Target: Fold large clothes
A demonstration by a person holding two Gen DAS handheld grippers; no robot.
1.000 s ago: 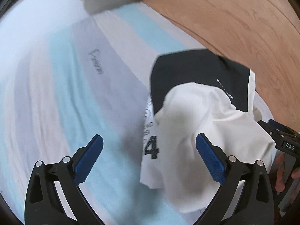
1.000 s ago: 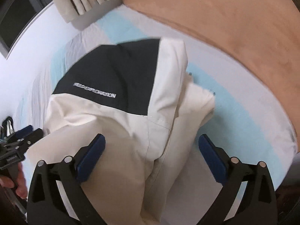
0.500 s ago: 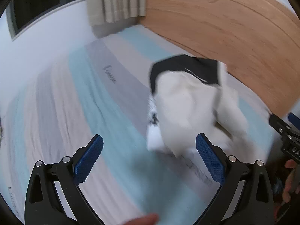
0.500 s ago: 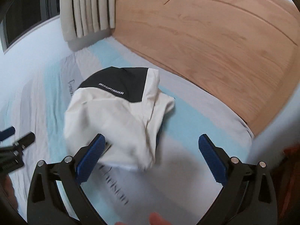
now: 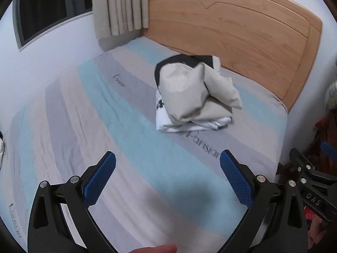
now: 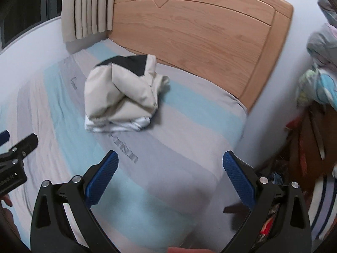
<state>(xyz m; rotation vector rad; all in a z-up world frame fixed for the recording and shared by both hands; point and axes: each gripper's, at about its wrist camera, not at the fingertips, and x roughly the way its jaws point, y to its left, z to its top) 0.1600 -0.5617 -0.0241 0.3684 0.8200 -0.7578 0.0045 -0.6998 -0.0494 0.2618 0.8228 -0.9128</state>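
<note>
A folded cream jacket with a black collar part [image 5: 189,90] [image 6: 118,92] lies in a loose bundle on the striped bed, on top of a white printed garment [image 5: 179,124] [image 6: 118,126]. The pile rests near the wooden headboard. My left gripper [image 5: 167,179] hangs open well back from the pile, over the blue and grey stripes, holding nothing. My right gripper [image 6: 170,178] is open too, empty, above the bed's near right part. Each gripper shows at the edge of the other's view.
The bed sheet [image 5: 118,126] has blue, grey and beige stripes. A wooden headboard [image 5: 242,27] stands behind the pile, with a curtain [image 5: 120,6] and dark window at the back left. Cluttered clothes and furniture [image 6: 316,97] stand right of the bed. A fingertip [image 5: 155,248] shows at the bottom.
Both grippers have pulled back and away from the folded pile, which now lies far ahead instead of filling the views. The jacket stays on the bed, released.
</note>
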